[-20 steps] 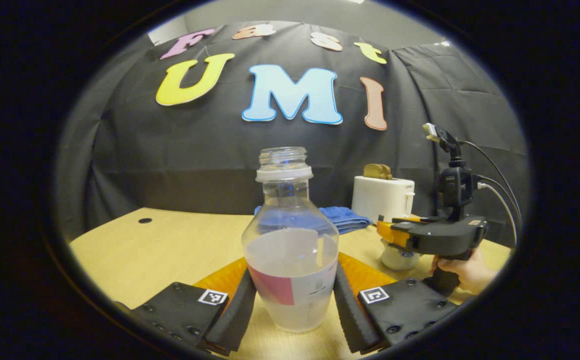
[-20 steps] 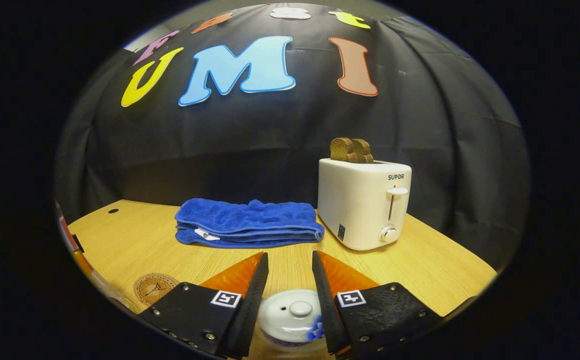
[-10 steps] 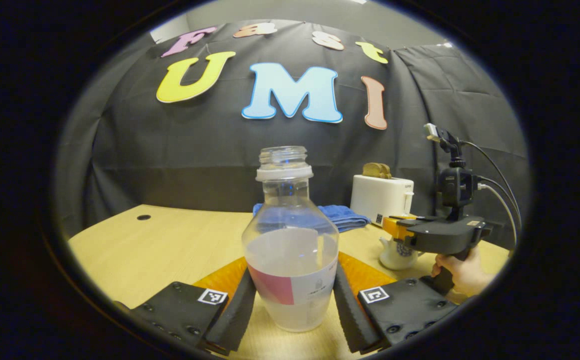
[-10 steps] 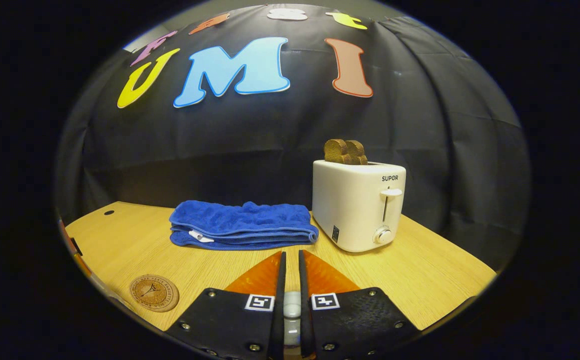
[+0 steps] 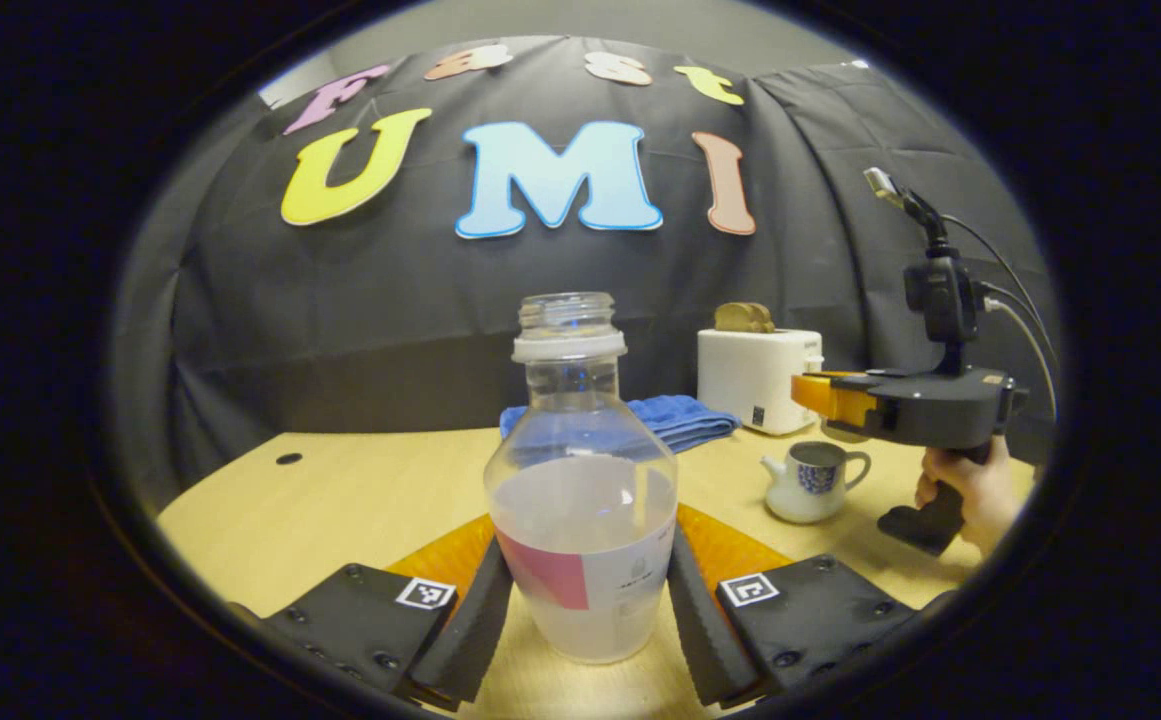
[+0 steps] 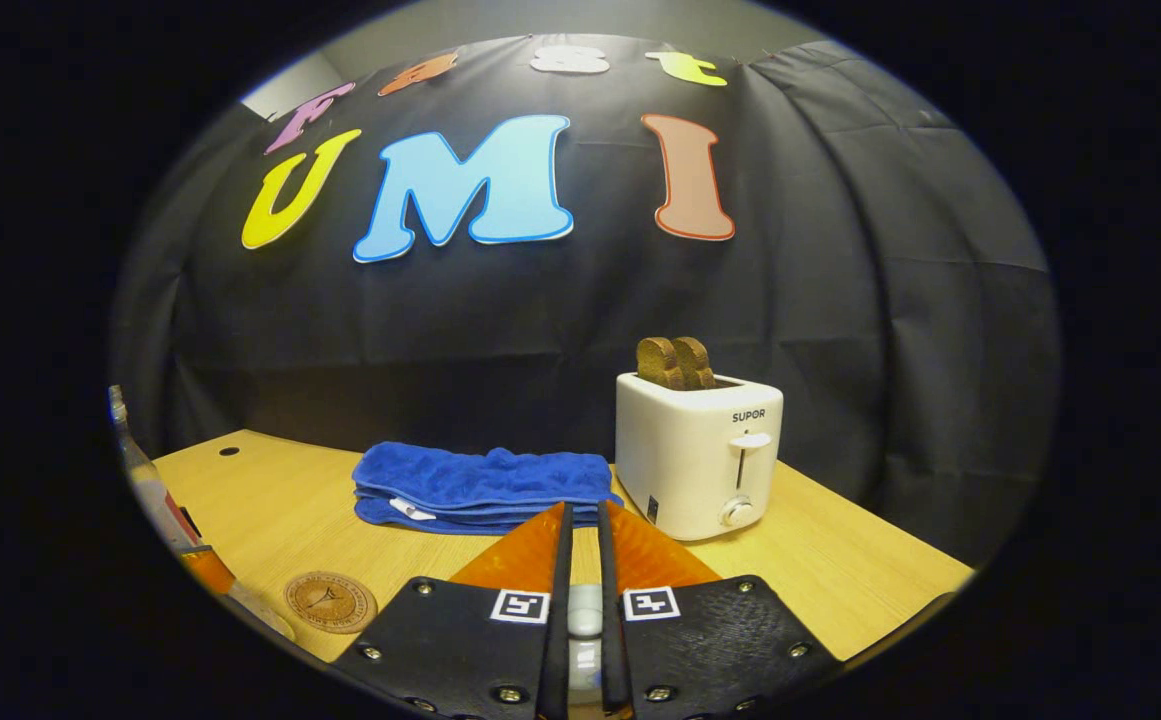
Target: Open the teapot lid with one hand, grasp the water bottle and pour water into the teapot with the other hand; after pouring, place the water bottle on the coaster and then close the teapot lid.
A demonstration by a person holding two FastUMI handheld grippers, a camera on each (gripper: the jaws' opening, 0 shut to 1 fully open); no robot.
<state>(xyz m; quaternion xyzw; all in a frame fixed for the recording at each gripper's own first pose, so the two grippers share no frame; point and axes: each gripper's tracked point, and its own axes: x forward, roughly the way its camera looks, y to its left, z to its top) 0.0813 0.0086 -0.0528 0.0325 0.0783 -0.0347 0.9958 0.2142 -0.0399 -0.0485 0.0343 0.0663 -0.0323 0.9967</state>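
Both claws are gripping: the left claw (image 5: pixel 582 610) pinches the water bottle (image 5: pixel 580 500) standing on the counter (image 5: pixel 360 490), and the right claw (image 6: pixel 580 600) is squeezed on the lid (image 6: pixel 584 612), held above the open teapot (image 5: pixel 812 482). Near the counter's front edge lies the coaster (image 6: pixel 330 602).

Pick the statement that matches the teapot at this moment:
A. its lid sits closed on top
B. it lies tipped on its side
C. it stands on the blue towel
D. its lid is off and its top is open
D: in the left gripper view the teapot stands upright on the table with its top open, while the right gripper has its jaws closed on the lid, held above the table.
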